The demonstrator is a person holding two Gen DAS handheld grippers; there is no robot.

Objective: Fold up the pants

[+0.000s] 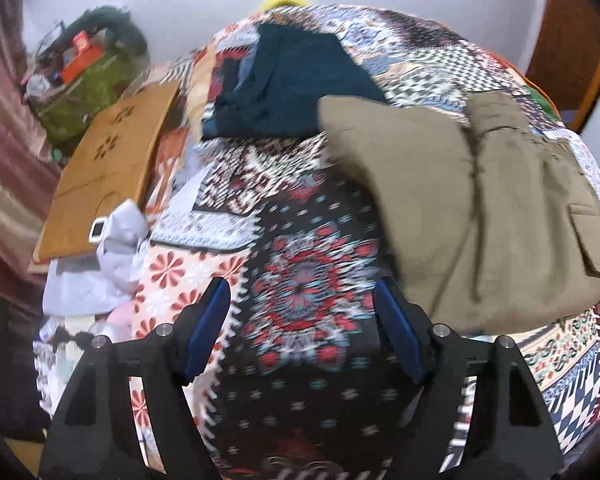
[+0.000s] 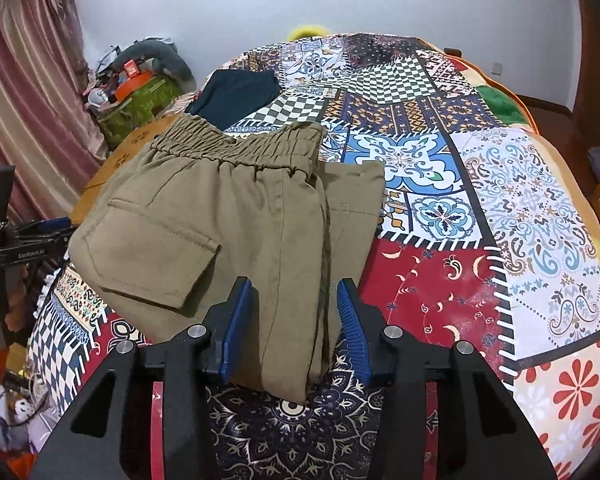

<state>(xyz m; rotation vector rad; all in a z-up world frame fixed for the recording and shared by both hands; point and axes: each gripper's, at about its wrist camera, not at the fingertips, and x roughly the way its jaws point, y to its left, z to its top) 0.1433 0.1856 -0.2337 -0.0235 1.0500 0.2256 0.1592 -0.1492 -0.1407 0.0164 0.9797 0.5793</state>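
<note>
Olive-khaki pants (image 2: 228, 224) lie folded on the patchwork bedspread (image 2: 500, 200), elastic waistband at the far side, a flap pocket facing up. My right gripper (image 2: 294, 296) is open, its blue pads (image 2: 236, 320) straddling the near edge of the pants without closing on the cloth. In the left wrist view the same pants (image 1: 460, 208) lie to the right. My left gripper (image 1: 302, 308) is open and empty above the bedspread (image 1: 300, 264), left of the pants; that view is motion-blurred.
A dark navy garment (image 1: 292, 88) lies folded further back on the bed; it also shows in the right wrist view (image 2: 236, 92). A wooden board (image 1: 112, 168) and white cloth (image 1: 112, 248) sit at the left bed edge. A cluttered green bag (image 2: 140, 100) stands by the curtain.
</note>
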